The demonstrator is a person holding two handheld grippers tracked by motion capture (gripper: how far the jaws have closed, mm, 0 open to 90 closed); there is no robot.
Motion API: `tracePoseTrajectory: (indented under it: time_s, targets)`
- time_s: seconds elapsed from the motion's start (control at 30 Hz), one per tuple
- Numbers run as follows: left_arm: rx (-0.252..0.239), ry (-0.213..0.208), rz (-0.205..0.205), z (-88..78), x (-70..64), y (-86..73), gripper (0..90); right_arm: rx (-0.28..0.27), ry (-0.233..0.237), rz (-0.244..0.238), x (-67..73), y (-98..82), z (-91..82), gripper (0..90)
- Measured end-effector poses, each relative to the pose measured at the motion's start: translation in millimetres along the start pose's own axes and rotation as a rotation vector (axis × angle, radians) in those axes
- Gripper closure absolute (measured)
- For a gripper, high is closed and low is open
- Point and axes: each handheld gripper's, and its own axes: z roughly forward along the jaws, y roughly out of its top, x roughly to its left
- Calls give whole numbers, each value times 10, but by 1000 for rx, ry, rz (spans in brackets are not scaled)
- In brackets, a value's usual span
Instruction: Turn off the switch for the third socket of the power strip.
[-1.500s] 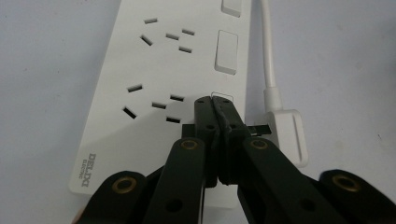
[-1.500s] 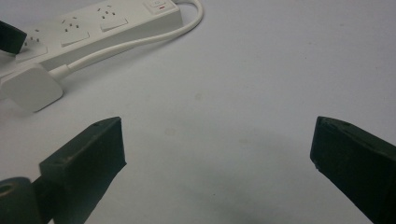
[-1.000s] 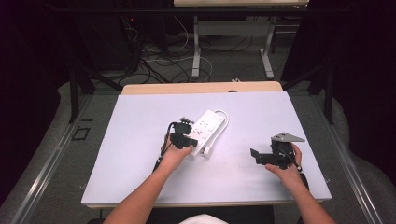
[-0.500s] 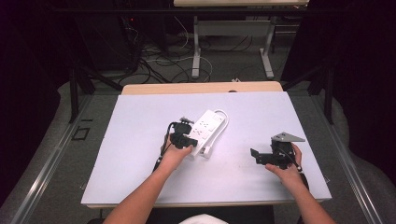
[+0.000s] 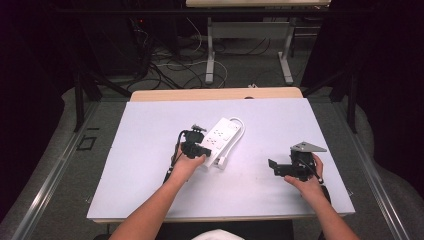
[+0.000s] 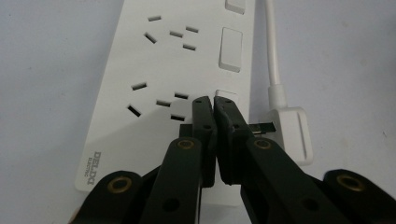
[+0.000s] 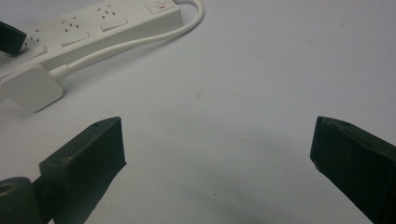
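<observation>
The left gripper (image 6: 215, 105) is pressed together, tips on the strip (image 5: 220, 139) at table centre, by a switch (image 6: 225, 96). Straight-down pressure is advised. At 4 o'clock, the right gripper (image 5: 275, 167) is spread, idle.

In the left gripper view the tool (image 6: 214, 106) covers the near end of the power strip (image 6: 182, 70) and part of one rocker switch (image 6: 225, 94); the strip's far end runs off the top edge. Whether the tips press that switch cannot be told. The plug (image 6: 292, 133) is partly behind a jaw. In the right gripper view the strip (image 7: 100, 28) is cut off at the left.
</observation>
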Motion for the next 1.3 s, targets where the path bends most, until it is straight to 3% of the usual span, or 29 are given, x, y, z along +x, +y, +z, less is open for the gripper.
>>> tracePoseTrajectory:
  time_s: [0.77, 1.3]
  targets:
    - [-41, -12, 6, -91, -6, 43, 765, -2, 1, 2, -1, 2, -2, 25]
    - [-63, -20, -4, -180, -1, 60, 627, 2, 1, -1, 2, -5, 1, 24]
